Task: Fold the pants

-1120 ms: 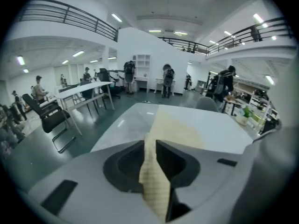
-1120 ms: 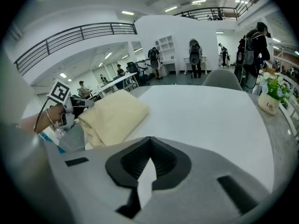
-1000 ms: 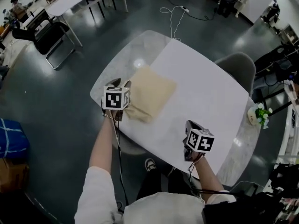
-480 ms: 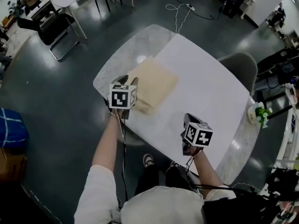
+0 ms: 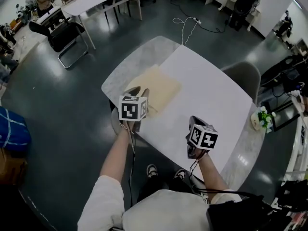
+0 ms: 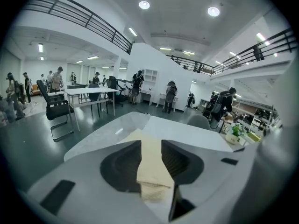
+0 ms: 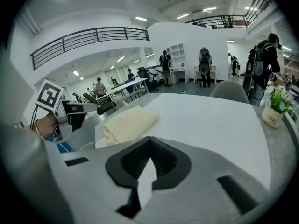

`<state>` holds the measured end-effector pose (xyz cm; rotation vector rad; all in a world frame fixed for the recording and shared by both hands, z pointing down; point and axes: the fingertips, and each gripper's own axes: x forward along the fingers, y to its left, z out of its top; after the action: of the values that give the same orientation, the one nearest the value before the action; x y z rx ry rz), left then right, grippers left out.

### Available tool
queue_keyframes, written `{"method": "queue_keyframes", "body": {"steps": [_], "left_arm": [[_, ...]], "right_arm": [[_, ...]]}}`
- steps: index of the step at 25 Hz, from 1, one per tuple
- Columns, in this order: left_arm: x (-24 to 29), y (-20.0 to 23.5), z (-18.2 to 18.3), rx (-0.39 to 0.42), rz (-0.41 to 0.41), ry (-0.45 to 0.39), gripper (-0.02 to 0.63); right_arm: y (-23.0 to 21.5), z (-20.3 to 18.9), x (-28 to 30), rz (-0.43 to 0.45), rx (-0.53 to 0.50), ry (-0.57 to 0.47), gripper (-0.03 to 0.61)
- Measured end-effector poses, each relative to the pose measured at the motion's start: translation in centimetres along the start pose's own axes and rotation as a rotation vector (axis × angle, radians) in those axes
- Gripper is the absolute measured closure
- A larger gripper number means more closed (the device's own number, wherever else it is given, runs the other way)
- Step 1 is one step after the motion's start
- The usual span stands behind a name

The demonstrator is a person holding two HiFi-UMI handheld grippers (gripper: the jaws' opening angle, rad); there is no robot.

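Right claw [image 7: 149, 141]: nearest the person, over the bare near edge of the desk [image 5: 211, 97]. Its jaw tips meet and nothing is between them.
Left claw [image 6: 151, 148]: a little farther out, at the near left corner of the pants [image 5: 156, 85]. Its jaws are apart and have just been narrowing. Cream cloth shows in the gap, but the pads do not look to press on it.
Pants: already a flat cream rectangle on the desk's left part, beyond both claws and well apart from the right one.
Handling: probably light, soft and limp, with stacked layers that could slide or spring open. Not fragile.
Where to take hold: I would pinch a corner or the thick folded edge, catching every layer.
Head view only: the bundle's whole outline and its place on the desk. The marker cubes cover most of the jaws.
Left gripper view only: the rounded near edge of the cloth, right under the jaws.
Right gripper view only: the bundle's side and thickness, the left claw just beside it, and a small plant pot [image 7: 273, 118] at far right.
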<state>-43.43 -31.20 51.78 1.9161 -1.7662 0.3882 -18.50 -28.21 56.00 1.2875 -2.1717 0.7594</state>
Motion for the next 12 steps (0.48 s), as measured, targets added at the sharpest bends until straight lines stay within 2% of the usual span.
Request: {"method": "queue_keyframes", "body": {"steps": [8,12], "left_arm": [[-4.6,-5.3,-2.0,-0.019,0.012,-0.046,0.553],[-7.0,-7.4,-2.5,-0.032,0.041,-0.078,0.57]], "right_arm": [[0.3,0.6,-4.0,0.037,-0.006,-0.064,0.586],[0.0,0.8,-5.8,0.061,-0.014,-0.086,0.586]]}}
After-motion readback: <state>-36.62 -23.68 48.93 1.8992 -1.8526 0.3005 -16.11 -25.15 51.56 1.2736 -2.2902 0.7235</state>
